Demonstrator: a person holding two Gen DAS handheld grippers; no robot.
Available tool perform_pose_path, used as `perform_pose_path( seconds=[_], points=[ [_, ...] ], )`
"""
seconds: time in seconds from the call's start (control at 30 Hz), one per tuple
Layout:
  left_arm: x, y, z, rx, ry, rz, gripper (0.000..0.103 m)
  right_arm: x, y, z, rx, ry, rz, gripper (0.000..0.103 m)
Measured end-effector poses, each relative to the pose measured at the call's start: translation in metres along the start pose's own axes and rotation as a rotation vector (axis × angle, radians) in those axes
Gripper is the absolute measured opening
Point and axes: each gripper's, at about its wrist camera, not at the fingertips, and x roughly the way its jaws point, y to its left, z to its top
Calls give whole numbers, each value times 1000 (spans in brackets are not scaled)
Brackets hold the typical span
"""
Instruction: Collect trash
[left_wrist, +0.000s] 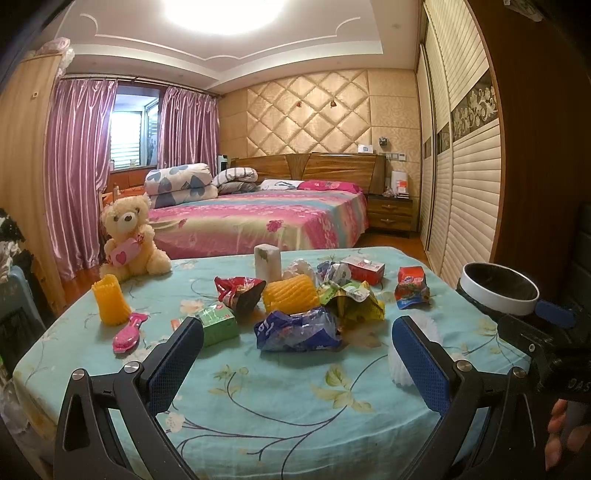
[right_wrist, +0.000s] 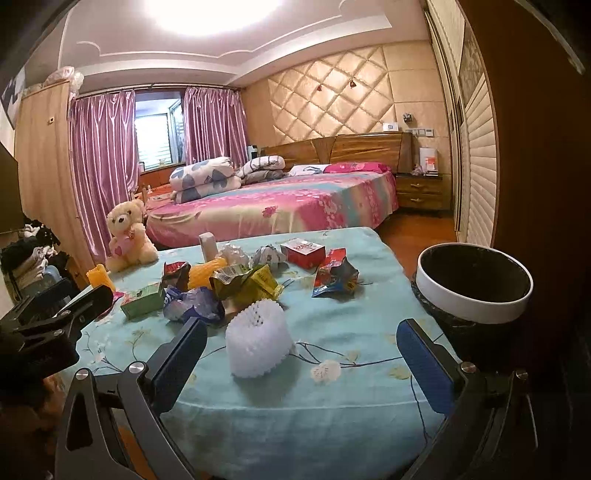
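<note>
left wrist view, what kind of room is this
A home bedroom, most likely: a made bed with a wooden headboard and folded quilts, and pink curtains at the window. In front, a cloth-covered table holds scattered wrappers.

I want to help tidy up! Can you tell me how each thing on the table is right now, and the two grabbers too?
left gripper: open, holding nothing.
right gripper: open, holding nothing.
trash bin: upright by the table, open top.
white foam net: standing upright, untouched.
blue wrapper: crumpled, lying flat.
yellow-green wrapper: crumpled, torn open.
red box: lying flat on the table.
teddy bear: sitting upright.
</note>
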Motion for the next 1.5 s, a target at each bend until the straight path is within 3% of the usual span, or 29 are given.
perform_pose_path(
  seconds=[1.1, 1.5],
  points=[
    [0, 0, -1, 3, 3, -1, 102, 0, 6, 0, -16, 3, 21, 103],
    [18, 11, -5, -28, 56, -5, 102, 7, 8, 1, -19, 31, 42, 103]
  ],
)
